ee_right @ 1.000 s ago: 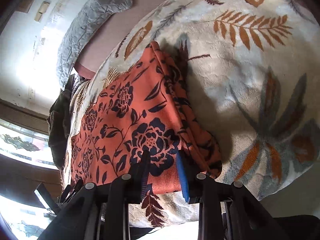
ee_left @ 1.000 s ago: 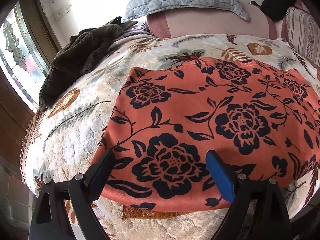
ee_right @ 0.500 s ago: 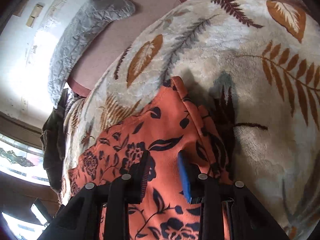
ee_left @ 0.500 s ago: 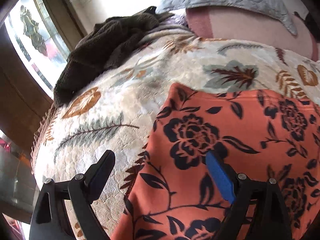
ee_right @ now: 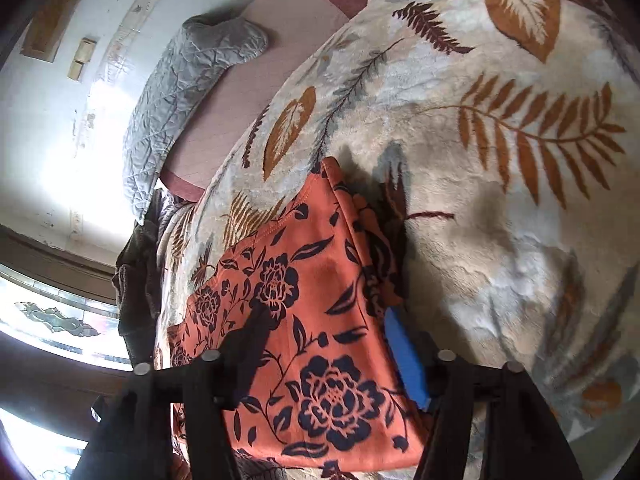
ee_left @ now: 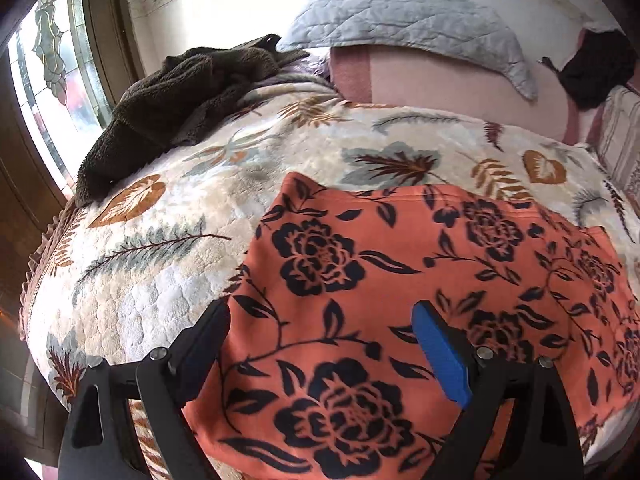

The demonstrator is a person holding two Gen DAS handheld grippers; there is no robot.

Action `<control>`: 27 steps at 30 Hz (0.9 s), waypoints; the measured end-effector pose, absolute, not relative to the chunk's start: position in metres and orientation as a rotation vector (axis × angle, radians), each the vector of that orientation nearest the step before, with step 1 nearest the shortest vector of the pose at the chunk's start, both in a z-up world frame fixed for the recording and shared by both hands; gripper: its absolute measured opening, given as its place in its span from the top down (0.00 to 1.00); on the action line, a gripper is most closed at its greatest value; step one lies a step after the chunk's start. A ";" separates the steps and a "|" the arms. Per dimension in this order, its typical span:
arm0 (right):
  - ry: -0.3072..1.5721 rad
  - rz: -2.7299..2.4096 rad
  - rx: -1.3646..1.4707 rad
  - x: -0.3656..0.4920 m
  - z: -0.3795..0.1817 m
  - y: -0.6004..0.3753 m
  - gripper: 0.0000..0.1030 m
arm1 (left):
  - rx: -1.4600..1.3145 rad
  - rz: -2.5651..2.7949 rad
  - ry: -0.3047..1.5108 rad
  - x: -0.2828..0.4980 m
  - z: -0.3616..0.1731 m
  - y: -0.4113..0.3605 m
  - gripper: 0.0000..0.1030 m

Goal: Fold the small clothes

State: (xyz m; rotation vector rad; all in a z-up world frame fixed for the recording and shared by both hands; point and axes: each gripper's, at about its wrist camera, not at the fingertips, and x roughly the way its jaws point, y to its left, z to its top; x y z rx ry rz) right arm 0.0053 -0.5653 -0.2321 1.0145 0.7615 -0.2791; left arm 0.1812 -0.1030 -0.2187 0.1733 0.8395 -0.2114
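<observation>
An orange garment with black flowers (ee_left: pixel 360 264) lies flat on the leaf-patterned blanket (ee_left: pixel 160 272). My left gripper (ee_left: pixel 320 316) hovers over its near left part, jaws wide open, nothing held. In the right wrist view the same garment (ee_right: pixel 304 280) shows its right side, with a folded edge bunched along the right. My right gripper (ee_right: pixel 324 320) stands over that part and its jaws are opening. The cloth lies under and between the fingers, and the blue pad (ee_right: pixel 404 352) sits at the folded edge without pressing on it.
A dark brown fleece heap (ee_left: pixel 180 96) lies at the bed's far left by the stained-glass window (ee_left: pixel 48 60). A grey quilted pillow (ee_left: pixel 400 24) and a black item (ee_left: pixel 596 72) sit at the back. The blanket's edge drops off on the left.
The right jaws were narrow over the garment's right edge and have now spread wide. Both grippers swung forward over the cloth and then drew back. The left stayed open throughout.
</observation>
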 end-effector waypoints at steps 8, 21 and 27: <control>0.788 -0.280 1.110 -0.017 -0.262 -0.575 0.37 | 0.157 -0.284 0.997 0.172 -0.252 -0.116 0.10; 0.582 -0.242 0.862 -0.010 -0.213 -0.542 0.37 | 0.194 -0.311 0.944 0.167 -0.271 -0.120 0.00; 0.729 -0.087 0.779 0.015 -0.222 -0.481 0.41 | 0.206 -0.325 0.951 0.163 -0.270 -0.117 0.00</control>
